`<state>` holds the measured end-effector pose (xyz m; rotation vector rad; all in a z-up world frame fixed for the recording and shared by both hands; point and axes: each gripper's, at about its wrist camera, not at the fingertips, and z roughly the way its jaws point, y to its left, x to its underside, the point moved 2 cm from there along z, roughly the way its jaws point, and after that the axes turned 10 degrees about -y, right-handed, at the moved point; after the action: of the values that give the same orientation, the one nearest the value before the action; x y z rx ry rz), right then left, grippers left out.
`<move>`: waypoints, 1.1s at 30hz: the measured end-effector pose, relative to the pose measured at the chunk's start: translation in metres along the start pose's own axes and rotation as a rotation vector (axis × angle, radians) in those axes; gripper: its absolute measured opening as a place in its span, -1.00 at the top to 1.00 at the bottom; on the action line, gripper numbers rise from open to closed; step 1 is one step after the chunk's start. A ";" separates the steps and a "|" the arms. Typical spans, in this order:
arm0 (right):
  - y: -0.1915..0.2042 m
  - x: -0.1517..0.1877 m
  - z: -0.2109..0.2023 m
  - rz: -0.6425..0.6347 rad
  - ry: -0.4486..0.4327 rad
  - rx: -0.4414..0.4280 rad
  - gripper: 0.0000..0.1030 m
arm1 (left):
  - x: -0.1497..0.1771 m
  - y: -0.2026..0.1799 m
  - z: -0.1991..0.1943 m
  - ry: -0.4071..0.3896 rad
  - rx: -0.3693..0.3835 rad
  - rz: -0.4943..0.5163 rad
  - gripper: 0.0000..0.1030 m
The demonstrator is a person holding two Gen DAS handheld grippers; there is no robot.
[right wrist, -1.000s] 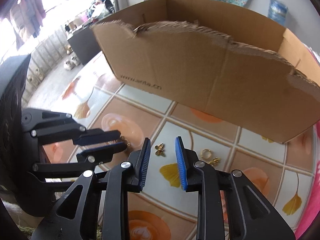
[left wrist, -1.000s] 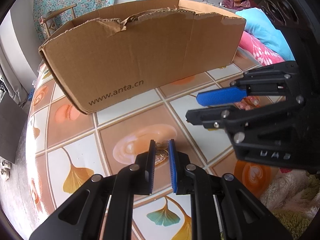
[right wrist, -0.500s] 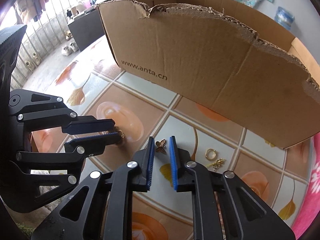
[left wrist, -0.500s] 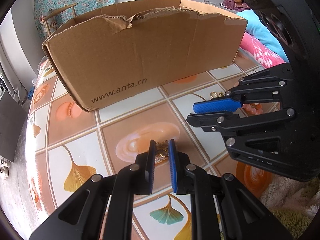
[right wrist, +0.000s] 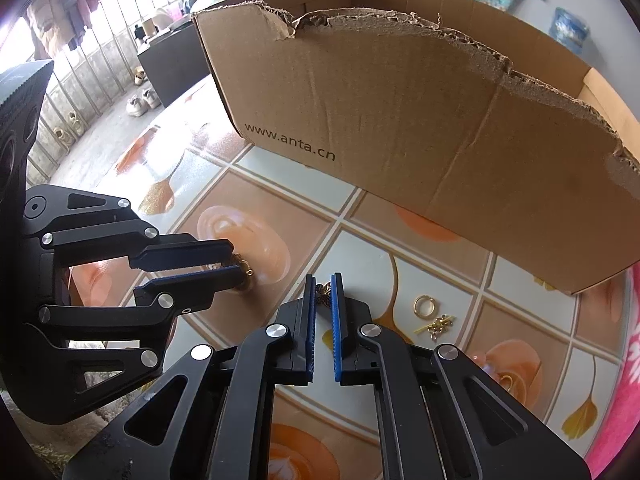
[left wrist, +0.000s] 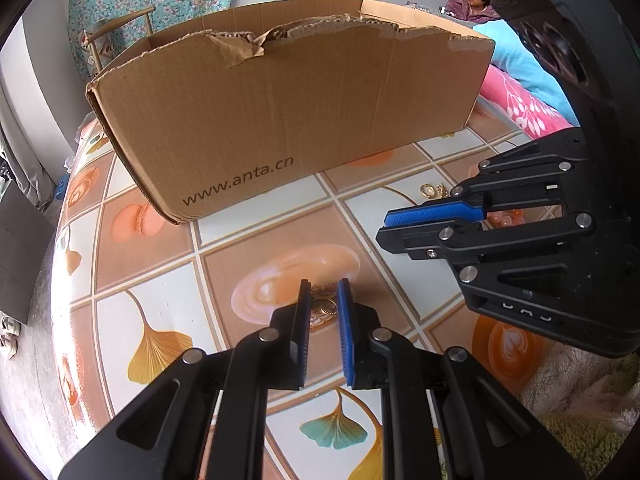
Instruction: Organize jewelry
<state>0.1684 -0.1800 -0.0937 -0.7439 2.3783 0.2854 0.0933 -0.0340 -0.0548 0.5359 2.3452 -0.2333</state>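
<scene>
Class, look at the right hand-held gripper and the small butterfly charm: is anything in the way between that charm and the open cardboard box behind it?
Only the box's own near wall, which rises between the butterfly charm and the box interior. The right hand-held gripper is shut on the charm; the tablecloth between them looks bare, so the charm must be carried over the torn top edge.

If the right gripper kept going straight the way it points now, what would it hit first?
The right gripper, shut on a small butterfly charm, points steeply down, so it would most likely press into the patterned tablecloth just ahead, well short of the cardboard box.
</scene>
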 end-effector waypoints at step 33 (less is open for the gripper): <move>-0.019 -0.058 -0.120 0.029 -0.303 -0.111 0.90 | -0.083 0.017 -0.103 -0.300 0.041 0.074 0.75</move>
<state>0.1565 -0.2144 0.0358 -0.6649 2.1006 0.5084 0.0939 -0.0127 0.0769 0.5647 2.0297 -0.3055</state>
